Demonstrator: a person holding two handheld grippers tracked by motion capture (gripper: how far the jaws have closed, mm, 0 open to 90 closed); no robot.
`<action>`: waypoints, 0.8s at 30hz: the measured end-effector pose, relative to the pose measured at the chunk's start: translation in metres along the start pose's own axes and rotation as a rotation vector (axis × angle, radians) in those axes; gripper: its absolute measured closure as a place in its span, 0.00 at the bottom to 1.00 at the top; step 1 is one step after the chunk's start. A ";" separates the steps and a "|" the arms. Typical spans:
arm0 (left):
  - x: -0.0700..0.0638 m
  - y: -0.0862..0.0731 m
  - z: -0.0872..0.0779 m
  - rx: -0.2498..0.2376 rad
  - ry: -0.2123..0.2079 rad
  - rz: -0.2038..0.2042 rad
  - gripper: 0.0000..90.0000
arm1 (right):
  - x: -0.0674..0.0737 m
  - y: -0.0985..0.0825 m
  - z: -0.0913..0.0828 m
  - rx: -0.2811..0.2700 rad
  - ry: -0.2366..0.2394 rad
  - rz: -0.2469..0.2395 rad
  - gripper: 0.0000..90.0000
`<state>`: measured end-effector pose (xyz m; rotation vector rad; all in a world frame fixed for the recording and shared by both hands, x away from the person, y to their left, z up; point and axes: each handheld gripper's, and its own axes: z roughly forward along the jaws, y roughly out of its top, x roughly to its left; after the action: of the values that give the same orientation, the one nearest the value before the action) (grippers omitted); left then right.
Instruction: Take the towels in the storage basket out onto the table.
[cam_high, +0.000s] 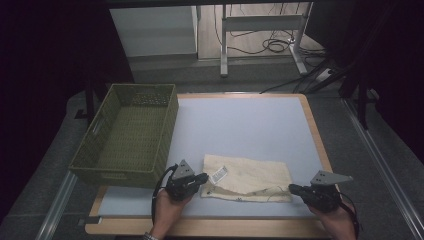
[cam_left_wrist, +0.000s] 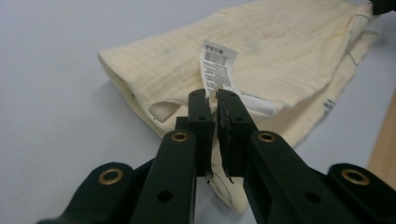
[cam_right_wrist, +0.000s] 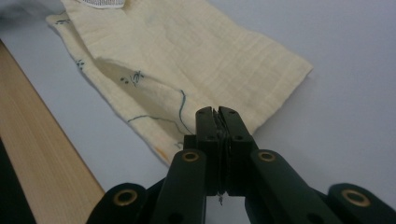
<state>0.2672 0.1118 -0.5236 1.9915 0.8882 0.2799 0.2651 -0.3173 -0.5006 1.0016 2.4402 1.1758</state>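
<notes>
A cream cloth (cam_high: 250, 175) lies folded on the pale blue table top (cam_high: 240, 120), near the front edge. It carries a white barcode label (cam_high: 219, 175) at its left end. My left gripper (cam_high: 204, 178) meets the cloth's left edge. In the left gripper view the cloth (cam_left_wrist: 280, 46) and its label (cam_left_wrist: 217, 65) lie just ahead, and the left gripper (cam_left_wrist: 214, 100) is shut on a sliver of fabric. My right gripper (cam_high: 292, 189) is at the cloth's near right corner. In the right gripper view it (cam_right_wrist: 217, 114) is shut on the edge of the cloth (cam_right_wrist: 187, 51).
A green woven basket (cam_high: 125, 176) stands at the table's left side, overhanging the edge. The table's wooden rim (cam_right_wrist: 42, 154) runs close beside the cloth. Beyond the table are a white desk frame (cam_high: 260, 22) and cables on the floor.
</notes>
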 end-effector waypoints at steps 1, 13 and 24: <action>-0.001 -0.002 -0.001 0.005 0.002 0.004 0.93 | 0.001 -0.004 -0.001 0.000 0.007 0.005 0.97; 0.004 -0.015 -0.018 -0.020 -0.015 -0.079 0.59 | -0.002 -0.011 -0.019 -0.037 0.003 0.016 0.81; 0.016 0.013 -0.004 -0.015 0.061 -0.097 0.52 | -0.024 0.016 0.008 -0.020 -0.058 0.008 0.79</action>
<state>0.2828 0.1213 -0.5125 1.9282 1.0156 0.2927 0.2944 -0.3218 -0.4952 1.0256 2.3779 1.1548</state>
